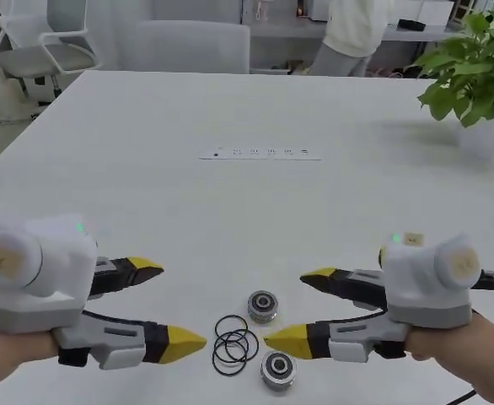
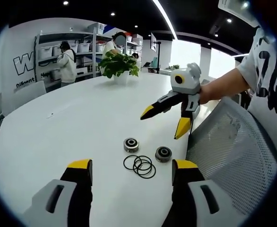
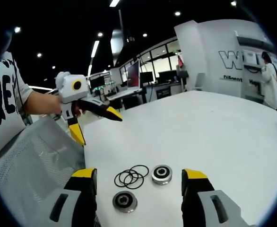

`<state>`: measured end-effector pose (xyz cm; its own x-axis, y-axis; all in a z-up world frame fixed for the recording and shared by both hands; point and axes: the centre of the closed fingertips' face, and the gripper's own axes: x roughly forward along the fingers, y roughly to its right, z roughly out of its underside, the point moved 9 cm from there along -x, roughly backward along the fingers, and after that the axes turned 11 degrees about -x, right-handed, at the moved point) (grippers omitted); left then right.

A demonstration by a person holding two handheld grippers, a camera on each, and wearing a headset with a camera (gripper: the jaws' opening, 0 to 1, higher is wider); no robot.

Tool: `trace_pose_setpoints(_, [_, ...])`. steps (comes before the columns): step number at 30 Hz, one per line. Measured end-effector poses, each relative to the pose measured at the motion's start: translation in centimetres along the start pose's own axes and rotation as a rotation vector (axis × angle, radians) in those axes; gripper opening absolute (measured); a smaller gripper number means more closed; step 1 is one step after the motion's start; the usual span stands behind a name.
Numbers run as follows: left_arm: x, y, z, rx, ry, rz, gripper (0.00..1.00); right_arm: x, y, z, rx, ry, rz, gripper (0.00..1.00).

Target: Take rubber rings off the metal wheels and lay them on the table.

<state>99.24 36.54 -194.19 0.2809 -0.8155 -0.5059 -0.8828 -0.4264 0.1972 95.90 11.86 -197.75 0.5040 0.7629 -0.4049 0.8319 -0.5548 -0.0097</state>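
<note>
The left claw (image 1: pixel 179 305) is hovering low over the white desk (image 1: pixel 230 194) with its yellow-tipped jaws spread wide and gripping nothing. The right claw (image 1: pixel 286 308) is facing it from the other side, its jaws likewise gaping apart and empty. The two sets of tips are pointing toward each other, with the work lying between them. A small cluster of thin black rubber rings (image 1: pixel 234 344) is lying flat on the desk near the front edge, the loops overlapping one another, on the side nearer the left claw. Two metal wheels are resting on their flat faces just beside the cluster: the farther wheel (image 1: pixel 262 306) is sitting up and to the right of the rings, and the nearer wheel (image 1: pixel 278 369) is sitting below and to their right. Whether any ring is clinging to either wheel cannot be told. Farther back, a pale panel (image 1: pixel 260 153) is lying flush in the desk's middle, and a leafy plant (image 1: pixel 475 63) is standing at the far right.
</note>
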Motion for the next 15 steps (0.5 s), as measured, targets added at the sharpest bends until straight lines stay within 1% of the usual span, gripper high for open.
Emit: trace_pose_setpoints(15, [-0.6,0.4,0.0,0.013,0.010,-0.008,0.72,-1.7,-0.2,-0.1,-0.014,0.012,0.032,0.81])
